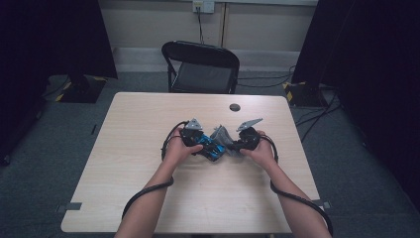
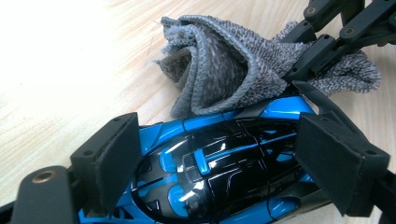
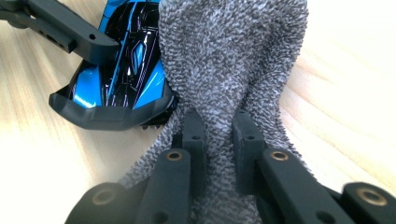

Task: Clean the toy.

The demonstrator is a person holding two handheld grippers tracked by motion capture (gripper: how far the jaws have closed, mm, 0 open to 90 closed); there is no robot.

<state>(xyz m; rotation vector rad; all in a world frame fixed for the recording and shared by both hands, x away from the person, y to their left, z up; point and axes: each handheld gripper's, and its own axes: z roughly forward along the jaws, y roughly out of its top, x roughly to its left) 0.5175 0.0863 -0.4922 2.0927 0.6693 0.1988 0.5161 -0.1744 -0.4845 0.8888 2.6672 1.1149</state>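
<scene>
1. A person's two forearms come in from 6 o'clock of the high view and meet near the middle of the light wooden surface (image 1: 148, 198).
2. The left claw (image 1: 202, 147) sits just at 9 o'clock of the surface's centre, and the right claw (image 1: 236, 146) sits just at 3 o'clock of it, the two close together.
3. Between them lies a blue and black toy car (image 1: 210, 148), resting on the surface.
4. In the left gripper view the left claw (image 2: 224, 163) has its jaws on either side of the toy car (image 2: 219, 163); its padded faces seem to press the car's flanks, so it is pinching the car.
5. A grey knitted cloth (image 2: 219, 65) lies bunched at 12 o'clock of the car in that view, touching the car's far edge.
6. The other claw's black linkage (image 2: 331, 32) reaches into the cloth from 2 o'clock.
7. In the right gripper view the right claw (image 3: 219, 140) is nearly pressed together, pinching a fold of the grey cloth (image 3: 229, 56) between its jaws.
8. The cloth rises from the jaws toward 12 o'clock and spreads wider there.
9. The toy car (image 3: 126, 65) lies at 10 o'clock of that claw, its dark front lip against the cloth's edge.
10. A small dark round disc (image 1: 235, 107) lies on the surface at 12 o'clock of the claws, well apart from them.
11. A black folding chair (image 1: 200, 67) stands beyond the surface's far edge.
</scene>
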